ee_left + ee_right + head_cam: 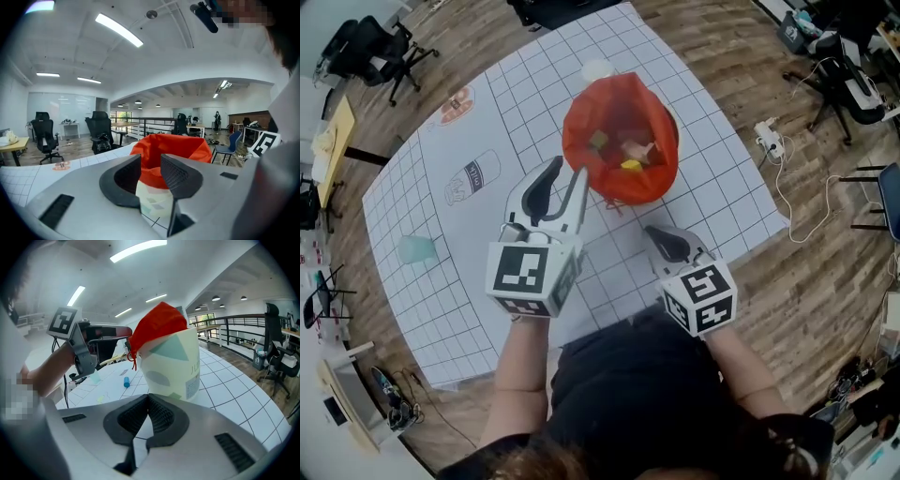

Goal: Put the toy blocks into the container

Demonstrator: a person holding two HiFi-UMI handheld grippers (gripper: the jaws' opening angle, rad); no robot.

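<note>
Three at least, counting the toy blocks (625, 152) lying in the container (173, 364): picking out a yellow one, a greenish one and a pinkish one, none clear in shape. Finding that container at the far middle of the desk (722, 187), standing on a white gridded sheet. Looking at a pale tub printed with muted teal and grey shapes, lined with a bright orange-red bag (581, 131) that is folding out over the rim and hiding the wall from above.

Holding the left tongs (568, 169) just beside the bag's near left edge, jaws standing apart and gripping nothing, the bag and tub wall showing through the gap. Holding the right tongs (652, 230) nearer the body, jaws pressed together on nothing, pointing at the tub's lower wall.

Noting a pale teal piece (416, 248) well apart at the left, a printed bottle picture (473, 176), a round orange print (457, 105), a white disc (597, 69) just beyond the bag, and a small blue thing (126, 383) on the sheet. Seeing office chairs (375, 47) and a power strip (766, 137) on the wooden floor.
</note>
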